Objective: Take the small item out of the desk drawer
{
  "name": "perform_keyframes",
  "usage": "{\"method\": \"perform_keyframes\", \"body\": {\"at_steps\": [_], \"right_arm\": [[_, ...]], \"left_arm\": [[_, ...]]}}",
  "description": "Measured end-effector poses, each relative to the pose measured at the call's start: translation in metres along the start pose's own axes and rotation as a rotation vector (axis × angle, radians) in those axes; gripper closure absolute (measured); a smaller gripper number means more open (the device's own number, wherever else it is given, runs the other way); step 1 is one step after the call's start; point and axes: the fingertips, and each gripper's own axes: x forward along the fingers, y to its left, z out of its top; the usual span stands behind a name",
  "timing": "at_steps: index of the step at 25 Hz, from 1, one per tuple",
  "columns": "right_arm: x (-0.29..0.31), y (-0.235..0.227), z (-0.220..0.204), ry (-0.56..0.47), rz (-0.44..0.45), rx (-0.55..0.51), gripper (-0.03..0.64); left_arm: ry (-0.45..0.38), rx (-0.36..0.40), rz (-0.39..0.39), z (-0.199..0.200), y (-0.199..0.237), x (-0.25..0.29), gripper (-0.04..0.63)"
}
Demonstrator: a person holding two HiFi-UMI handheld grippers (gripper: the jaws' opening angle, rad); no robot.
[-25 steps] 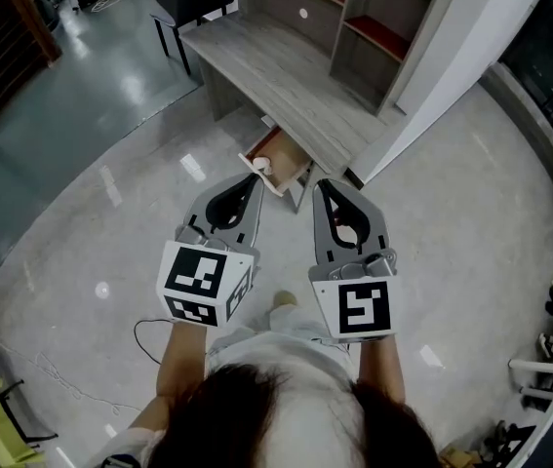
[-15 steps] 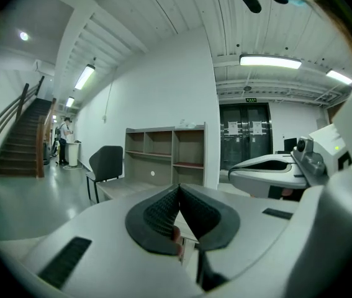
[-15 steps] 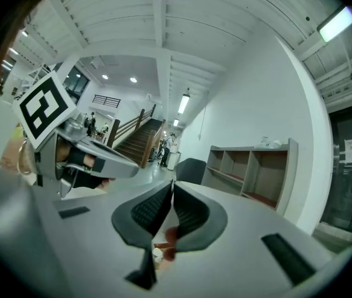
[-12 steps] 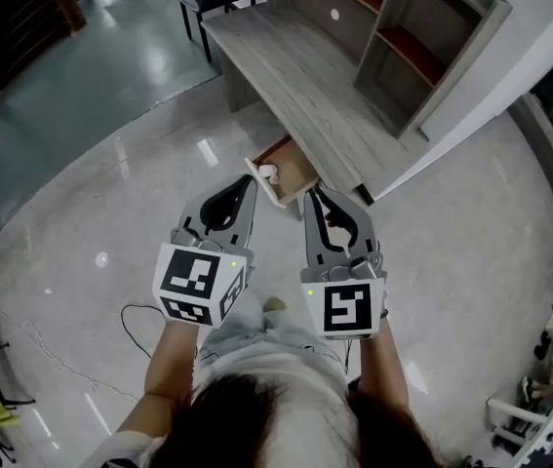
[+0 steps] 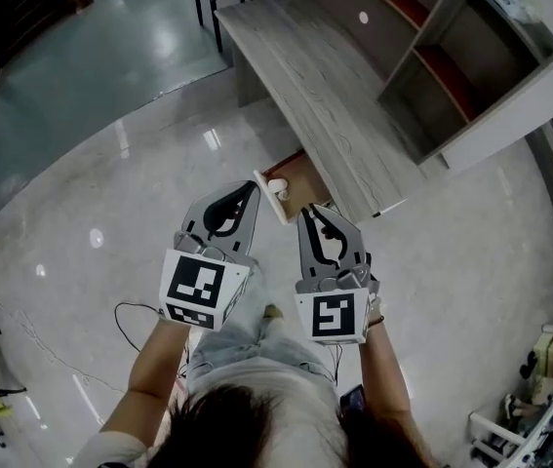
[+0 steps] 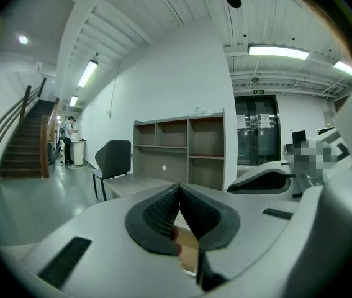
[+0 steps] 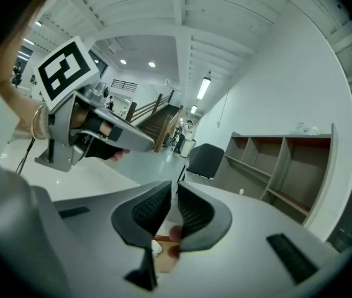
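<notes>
Lying in the drawer (image 5: 305, 174) is a small white round item (image 5: 278, 187); left claw (image 5: 254, 187) and right claw (image 5: 305, 211) clenched empty.

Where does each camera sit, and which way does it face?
Head view: on the head, steeply down at the drawer; hair, arms, left gripper, right gripper.
Left gripper view: on that gripper, along its shut jaws toward the desk; right gripper at right.
Right gripper view: likewise; left gripper at left.
Both gripper views share the chair.

Office hall: desk (image 5: 325, 96), shelving (image 5: 432, 61), staircase (image 6: 23, 143).
</notes>
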Motion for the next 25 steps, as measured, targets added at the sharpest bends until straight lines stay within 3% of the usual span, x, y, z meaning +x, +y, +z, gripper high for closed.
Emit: {"method": "perform_keyframes", "body": {"at_steps": [17, 25], "right_arm": [[0.118, 0.023, -0.063, 0.209, 0.1, -0.088, 0.586], [0.152, 0.027, -0.107, 0.281, 0.209, -0.125, 0.562]], "left_arm": [[0.031, 0.028, -0.041, -0.035, 0.084, 0.089, 0.578], [0.047, 0.025, 0.015, -0.063, 0.113, 0.121, 0.578]]}}
